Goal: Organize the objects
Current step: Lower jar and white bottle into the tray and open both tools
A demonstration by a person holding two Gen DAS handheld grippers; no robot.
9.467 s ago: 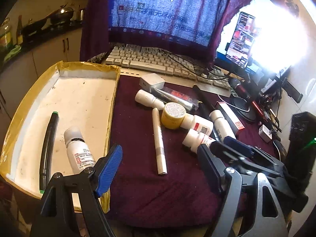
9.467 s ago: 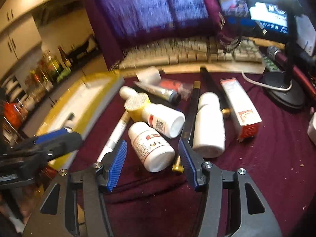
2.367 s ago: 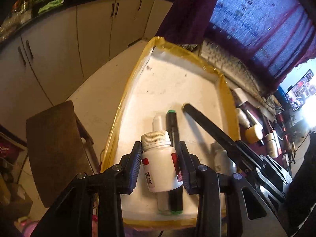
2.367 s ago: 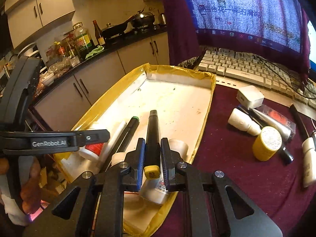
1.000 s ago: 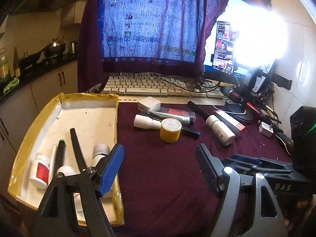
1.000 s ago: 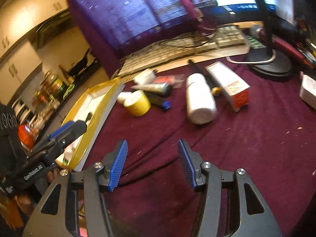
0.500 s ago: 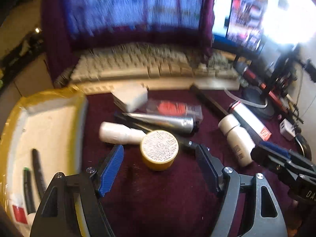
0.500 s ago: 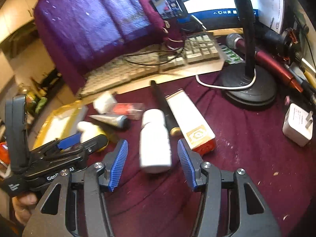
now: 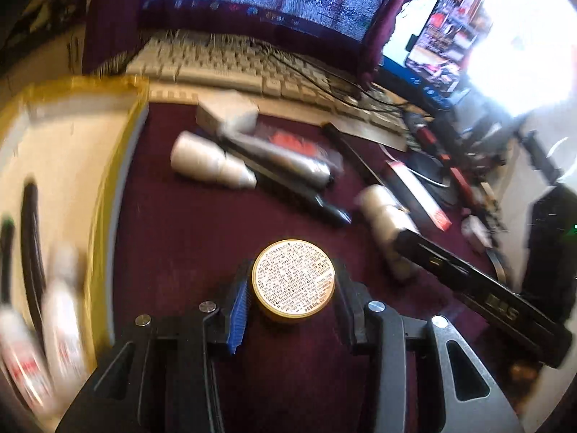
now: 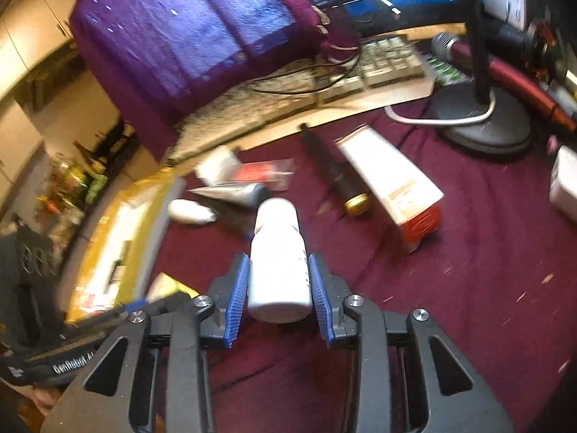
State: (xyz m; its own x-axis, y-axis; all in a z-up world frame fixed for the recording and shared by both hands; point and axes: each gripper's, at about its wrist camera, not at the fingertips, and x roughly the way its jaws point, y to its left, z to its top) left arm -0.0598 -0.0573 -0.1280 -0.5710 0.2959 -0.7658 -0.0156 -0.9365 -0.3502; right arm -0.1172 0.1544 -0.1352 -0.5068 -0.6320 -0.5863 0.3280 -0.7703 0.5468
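Note:
My left gripper (image 9: 292,288) is shut on a round yellow jar (image 9: 293,281) with a printed white lid, over the maroon cloth. My right gripper (image 10: 278,281) is shut on a white bottle (image 10: 278,256) lying lengthwise between the blue pads. The yellow-edged tray (image 9: 72,137) at the left holds black pens and white bottles with red labels (image 9: 21,357). A white bottle (image 9: 209,162), a silver tube (image 9: 285,158) and a black pen (image 9: 306,198) lie on the cloth. The white bottle also shows in the left wrist view (image 9: 386,216).
A red-and-white carton (image 10: 393,184) and a black stick with a gold end (image 10: 335,176) lie past the right gripper. A keyboard (image 9: 230,68), a cloth-covered monitor (image 10: 187,36), a microphone stand (image 10: 483,126) and a white plug (image 10: 564,184) line the back and right.
Both grippers have closed: the left on the yellow jar, the right on the white bottle. Half a second ago both were open around these objects.

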